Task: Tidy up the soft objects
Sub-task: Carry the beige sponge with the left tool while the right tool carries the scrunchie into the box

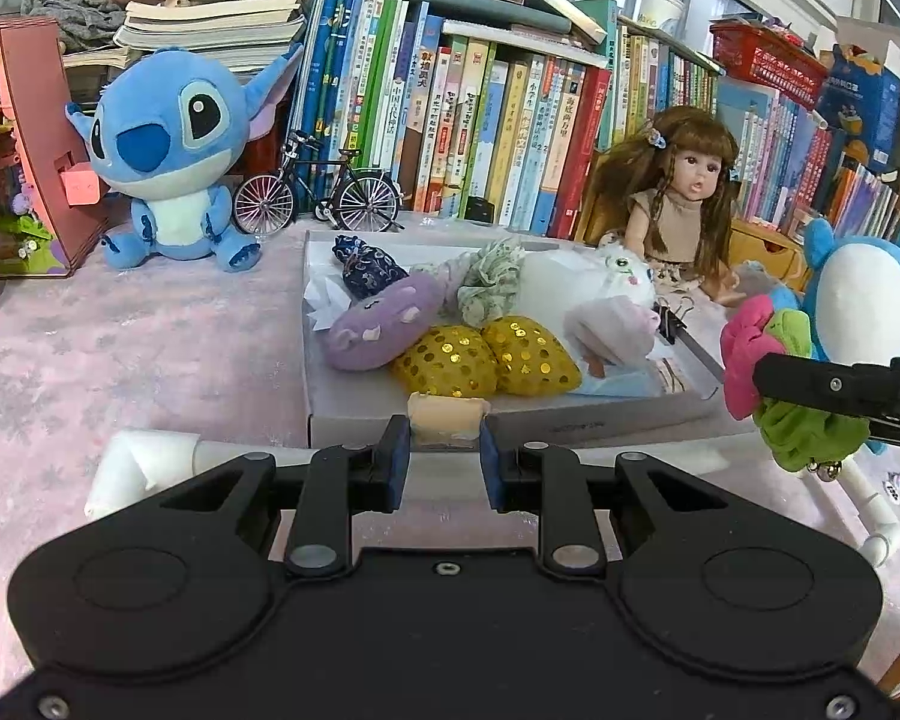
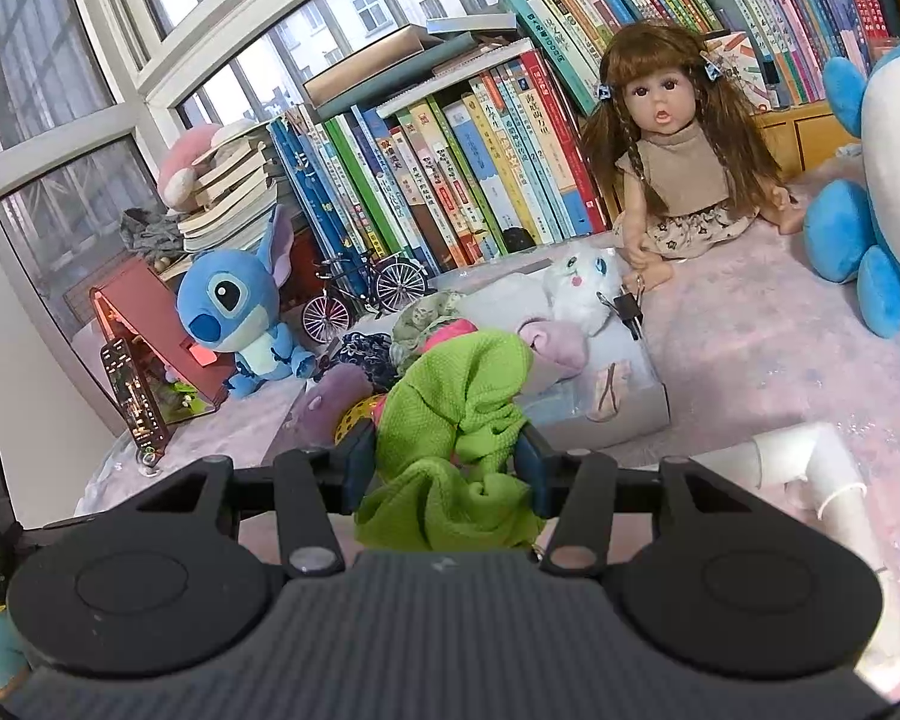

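My left gripper is shut on a small beige soft block, held at the near edge of the shallow grey box. The box holds a purple plush, two gold sequin pouches, a dark blue pouch, a pale green scrunchie and a white plush cat. My right gripper is shut on a green and pink scrunchie, just in front of the box. In the left wrist view that scrunchie hangs right of the box.
A blue Stitch plush, a toy bicycle and a doll stand before a row of books. A blue and white plush sits at the right. White pipe pieces lie on the pink cloth.
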`<state>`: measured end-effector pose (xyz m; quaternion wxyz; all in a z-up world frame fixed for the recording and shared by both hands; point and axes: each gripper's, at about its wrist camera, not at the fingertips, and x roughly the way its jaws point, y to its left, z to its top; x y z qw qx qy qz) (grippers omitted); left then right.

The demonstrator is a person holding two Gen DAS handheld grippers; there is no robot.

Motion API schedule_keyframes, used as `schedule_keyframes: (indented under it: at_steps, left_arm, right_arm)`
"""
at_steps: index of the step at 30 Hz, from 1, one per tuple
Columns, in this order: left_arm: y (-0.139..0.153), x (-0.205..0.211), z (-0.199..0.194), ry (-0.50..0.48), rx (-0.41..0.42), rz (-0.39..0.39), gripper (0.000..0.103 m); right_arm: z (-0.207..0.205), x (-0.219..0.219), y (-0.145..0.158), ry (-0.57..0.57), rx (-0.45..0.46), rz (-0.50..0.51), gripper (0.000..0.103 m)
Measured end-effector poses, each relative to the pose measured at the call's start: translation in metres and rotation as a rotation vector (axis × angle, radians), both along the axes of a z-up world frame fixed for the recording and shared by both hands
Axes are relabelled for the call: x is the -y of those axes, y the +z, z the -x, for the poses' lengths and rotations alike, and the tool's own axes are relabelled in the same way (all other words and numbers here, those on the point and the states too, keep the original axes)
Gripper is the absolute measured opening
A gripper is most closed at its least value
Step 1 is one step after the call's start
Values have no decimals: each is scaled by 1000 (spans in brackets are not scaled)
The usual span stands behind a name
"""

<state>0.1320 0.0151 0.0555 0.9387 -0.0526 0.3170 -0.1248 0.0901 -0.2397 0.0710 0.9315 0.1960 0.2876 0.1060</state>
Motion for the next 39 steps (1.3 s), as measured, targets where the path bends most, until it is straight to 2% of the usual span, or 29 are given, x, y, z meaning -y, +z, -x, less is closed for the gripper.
schedule_keyframes:
  at_steps: [16, 26, 32, 39]
  left_arm:
    - [1, 5, -33, 21, 1, -24, 24]
    - [-6, 9, -59, 49, -15, -42, 24]
    - [-10, 11, -69, 47, -11, -51, 24]
    - [-14, 15, -78, 48, -11, -60, 24]
  right_arm:
    - [-24, -2, 2, -4, -11, -7, 55]
    - [-49, -16, 1, 10, -8, 45, 55]
    - [-64, -20, -2, 21, 6, 33, 55]
    - [-81, -22, -4, 9, -24, 11, 55]
